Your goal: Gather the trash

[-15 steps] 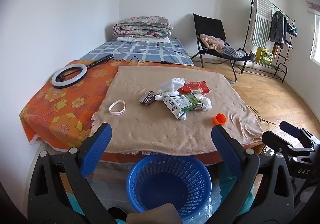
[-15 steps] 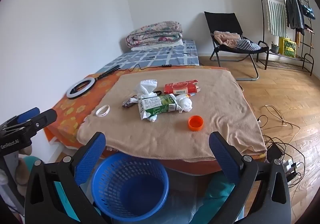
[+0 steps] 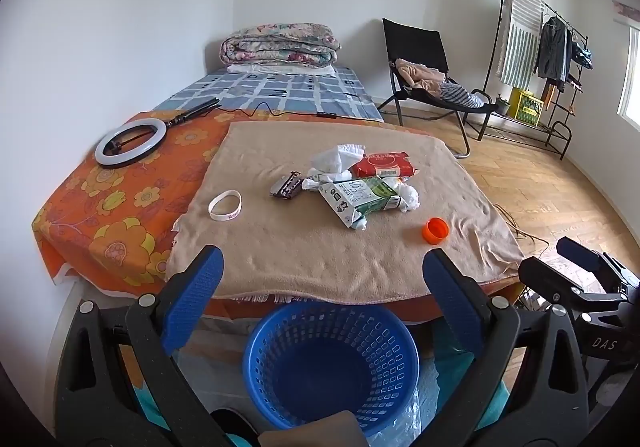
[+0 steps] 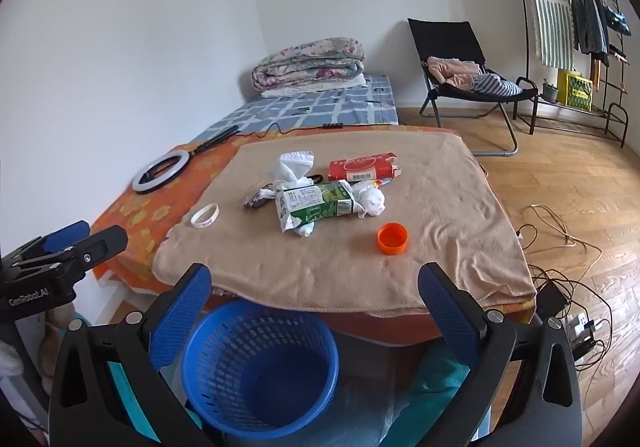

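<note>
Bedroom floor of pale wood boards runs off to the right, and a low bed fills the middle of both views, covered by an orange flowered sheet (image 3: 100, 207) with a tan fleece blanket (image 3: 304, 247) spread over its near end. Below the blanket's front edge stands a round blue perforated plastic basket (image 3: 332, 363), and as far as its visible inside shows, nothing has been dropped in it. By that reading the collecting has not started: every scrap lies on the blanket.

Largest of the litter is a crushed green and white drink carton (image 3: 362, 197), touching a flattened red and white paper box (image 3: 384, 164) behind it. Crumpled white tissue (image 3: 338, 159) is heaped against both, with a smaller wad at the carton's right end. A small dark torn wrapper (image 3: 286, 187) lies just left of the heap, a white silicone wristband (image 3: 225, 205) sits apart further left, and an orange plastic bottle cap (image 4: 393, 238) rests alone on the near right.

Both tools hover short of the blanket. On the left gripper (image 3: 320, 275) the blue-padded jaws stand wide apart and hold nothing; the right gripper (image 4: 314, 281) is likewise spread and bare.
</note>
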Available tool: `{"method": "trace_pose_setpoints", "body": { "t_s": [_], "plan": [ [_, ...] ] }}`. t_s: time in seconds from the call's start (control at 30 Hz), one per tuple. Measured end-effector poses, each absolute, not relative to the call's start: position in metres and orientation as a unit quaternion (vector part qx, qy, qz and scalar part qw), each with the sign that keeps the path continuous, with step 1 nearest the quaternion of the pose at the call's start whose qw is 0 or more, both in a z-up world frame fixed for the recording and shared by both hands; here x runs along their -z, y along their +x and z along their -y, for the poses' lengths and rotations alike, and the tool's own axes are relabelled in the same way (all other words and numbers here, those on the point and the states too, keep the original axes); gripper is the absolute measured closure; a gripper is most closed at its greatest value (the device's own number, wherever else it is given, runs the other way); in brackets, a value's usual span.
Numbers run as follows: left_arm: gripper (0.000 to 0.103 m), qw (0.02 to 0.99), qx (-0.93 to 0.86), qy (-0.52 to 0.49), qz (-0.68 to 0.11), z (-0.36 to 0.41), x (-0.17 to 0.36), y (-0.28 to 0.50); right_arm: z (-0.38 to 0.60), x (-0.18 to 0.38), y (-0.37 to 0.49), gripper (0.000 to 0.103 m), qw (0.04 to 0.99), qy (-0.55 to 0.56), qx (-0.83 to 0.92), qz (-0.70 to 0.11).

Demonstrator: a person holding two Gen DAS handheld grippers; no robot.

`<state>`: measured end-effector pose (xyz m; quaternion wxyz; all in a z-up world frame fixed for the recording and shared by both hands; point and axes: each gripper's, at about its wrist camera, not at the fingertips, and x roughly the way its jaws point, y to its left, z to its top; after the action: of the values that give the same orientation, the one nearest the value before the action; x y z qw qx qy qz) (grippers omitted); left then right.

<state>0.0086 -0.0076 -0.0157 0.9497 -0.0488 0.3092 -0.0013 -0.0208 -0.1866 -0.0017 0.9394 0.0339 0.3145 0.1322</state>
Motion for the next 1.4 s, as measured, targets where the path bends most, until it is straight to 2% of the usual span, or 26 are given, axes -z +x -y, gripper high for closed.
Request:
{"method": "trace_pose_setpoints", "body": {
  "t_s": [1.4],
  "plan": [
    [0.002, 0.948, 0.003, -0.054, -0.315, 0.006, 0.017, 0.010, 0.181, 0.014, -0.012, 0.001, 0.932, 0.039, -0.137, -0.334]
  ]
}}
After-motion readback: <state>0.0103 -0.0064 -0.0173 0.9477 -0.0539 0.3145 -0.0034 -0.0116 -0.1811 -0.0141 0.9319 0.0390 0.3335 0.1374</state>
